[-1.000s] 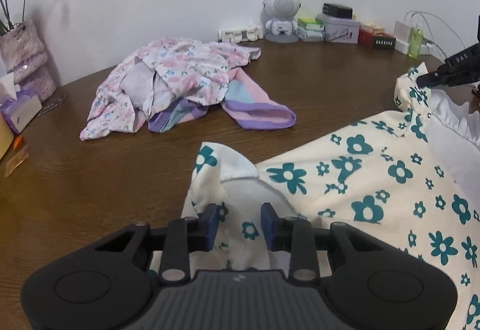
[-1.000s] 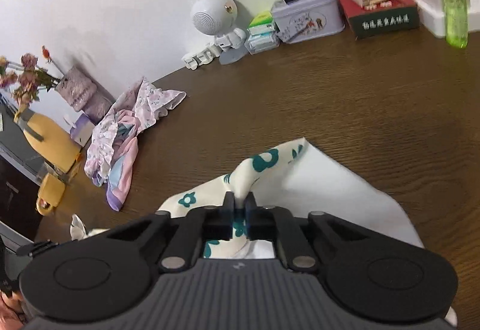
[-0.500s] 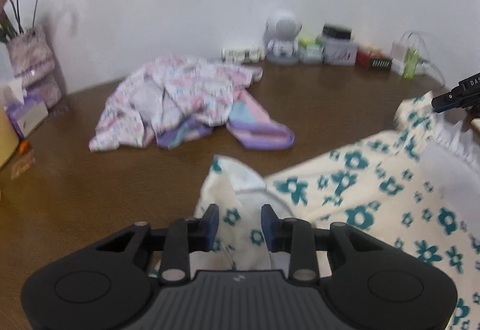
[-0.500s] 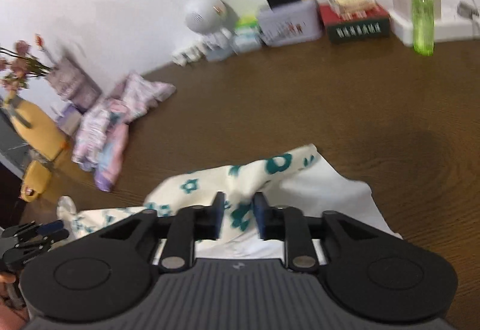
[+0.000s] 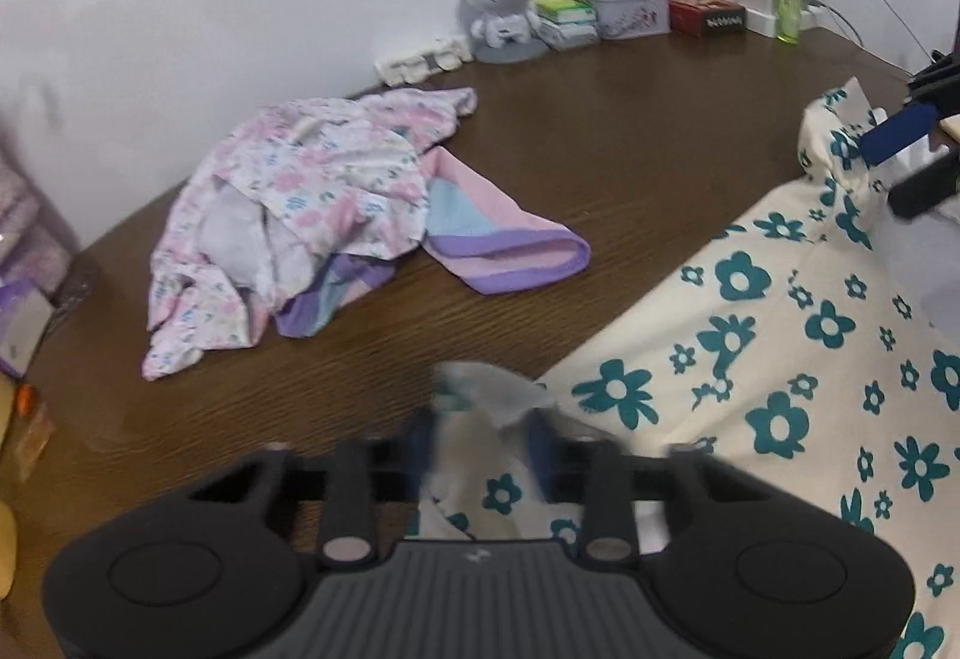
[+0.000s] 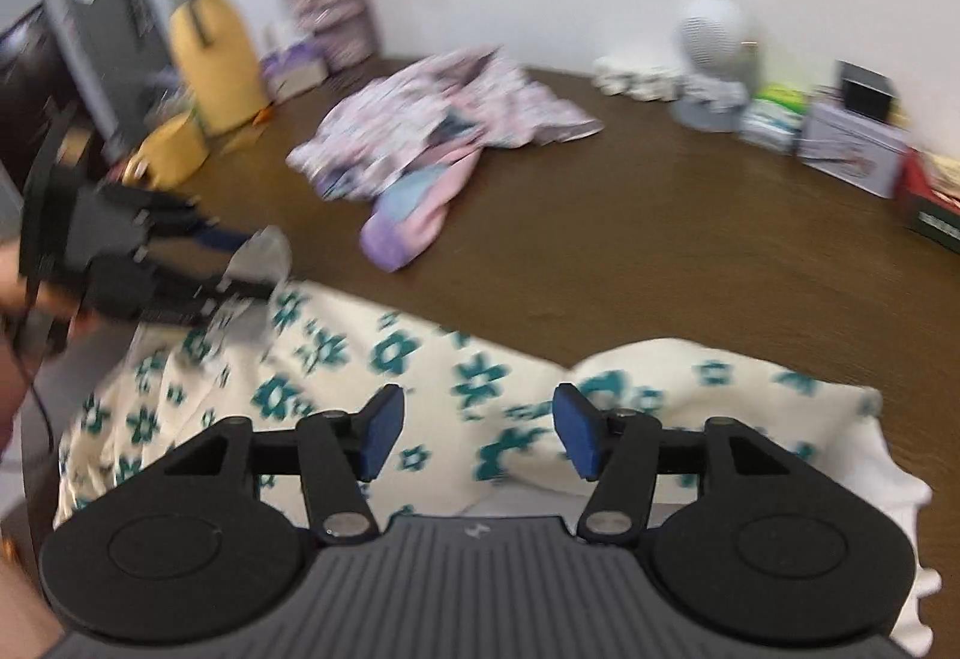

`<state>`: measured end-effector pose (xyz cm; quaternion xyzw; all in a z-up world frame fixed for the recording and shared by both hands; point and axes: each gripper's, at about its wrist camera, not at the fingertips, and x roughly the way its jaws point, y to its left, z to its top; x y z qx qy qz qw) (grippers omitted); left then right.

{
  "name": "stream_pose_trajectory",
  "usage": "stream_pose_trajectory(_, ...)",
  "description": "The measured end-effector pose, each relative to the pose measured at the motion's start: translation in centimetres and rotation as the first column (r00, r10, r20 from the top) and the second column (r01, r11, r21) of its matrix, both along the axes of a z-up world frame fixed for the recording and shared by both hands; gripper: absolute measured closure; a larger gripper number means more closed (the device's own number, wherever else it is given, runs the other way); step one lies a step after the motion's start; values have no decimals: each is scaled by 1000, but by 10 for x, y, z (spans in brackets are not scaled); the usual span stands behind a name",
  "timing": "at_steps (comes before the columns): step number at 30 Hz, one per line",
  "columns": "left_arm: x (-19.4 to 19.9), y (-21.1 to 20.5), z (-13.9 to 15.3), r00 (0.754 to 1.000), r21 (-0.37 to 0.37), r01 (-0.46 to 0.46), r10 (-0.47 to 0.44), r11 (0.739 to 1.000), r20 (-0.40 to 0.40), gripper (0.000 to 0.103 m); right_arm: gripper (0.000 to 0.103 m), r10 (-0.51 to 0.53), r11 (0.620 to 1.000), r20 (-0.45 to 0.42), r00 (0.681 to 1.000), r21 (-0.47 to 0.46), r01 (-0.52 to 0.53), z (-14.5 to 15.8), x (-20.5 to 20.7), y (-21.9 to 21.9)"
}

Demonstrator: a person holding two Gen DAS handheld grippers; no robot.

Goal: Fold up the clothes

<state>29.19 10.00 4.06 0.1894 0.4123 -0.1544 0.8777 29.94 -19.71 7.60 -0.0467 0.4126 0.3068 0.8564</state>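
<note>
Cream garment with teal flowers (image 5: 798, 359) spread along the counter's (image 5: 630, 143) near edge. Left claw (image 5: 480, 434) parted, a blurred fold of that garment lying between its pads; whether actually pinched, cannot tell. Right claw (image 6: 477, 434) spread wide above the cloth, gripping nothing. Pink floral clothes pile (image 5: 312, 215) toward the counter's far edge, well apart.
</note>
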Motion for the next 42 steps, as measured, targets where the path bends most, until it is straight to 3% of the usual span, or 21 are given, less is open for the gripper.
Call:
stream_pose_trajectory(4, 5, 9, 0, 999, -16, -39, 39, 999, -1, 101, 43, 26, 999, -9, 1000, -34, -27, -13, -1, 12)
stream_pose_trajectory(9, 9, 22, 2, 995, -40, -96, 97, 995, 2, 97, 43, -12, 999, -43, 999, -32, 10, -30, 2, 11)
stream_pose_trajectory(11, -4, 30, 7, 994, -51, -111, 112, 992, 13, 87, 43, -18, 1000, -43, 999, -14, 18, -29, -2, 8)
stream_pose_trajectory(13, -21, 38, 13, 992, -63, -124, 126, 990, 25, 59, 43, -8, 1000, -26, 1000, 1, 8, -22, -10, 9)
stream_pose_trajectory(15, -38, 46, 19, 990, -74, -137, 140, 988, 37, 51, 43, 24, 1000, -12, 1000, 10, -24, -12, -20, 14)
stream_pose_trajectory(20, -81, 67, 34, 982, -104, -167, 175, 980, 66, 52, 43, 175, 985, 7, 985, 2, -175, 6, -45, 52)
stream_pose_trajectory(25, -94, 85, 19, 981, -117, -192, 194, 974, 5, 59, 45, 344, 938, 42, 938, -69, -341, 3, -60, 122)
stream_pose_trajectory(29, -101, 98, 6, 978, -128, -206, 202, 970, -46, 59, 53, 399, 915, -1, 917, -72, -398, -14, -55, 172)
stream_pose_trajectory(32, -96, 100, 1, 980, -142, -196, 189, 970, -63, 70, 58, 411, 909, -24, 911, -67, -412, -25, -50, 195)
stream_pose_trajectory(34, -92, 101, -2, 981, -151, -190, 181, 970, -74, 84, 60, 415, 906, -35, 909, -73, -416, -30, -47, 205)
stream_pose_trajectory(36, -92, 101, -3, 980, -145, -194, 186, 970, -68, 91, 67, 414, 905, -59, 908, -79, -417, -36, -43, 211)
stream_pose_trajectory(37, -92, 102, -3, 980, -141, -198, 190, 970, -62, 97, 75, 415, 904, -74, 907, -81, -420, -38, -41, 214)
stream_pose_trajectory(39, -92, 102, -4, 979, -132, -204, 199, 970, -52, 99, 98, 426, 898, -96, 899, -76, -434, -39, -38, 216)
stream_pose_trajectory(42, -92, 104, -4, 976, -124, -215, 212, 969, -39, 99, 101, 399, 913, -80, 913, -55, -404, -29, -27, 213)
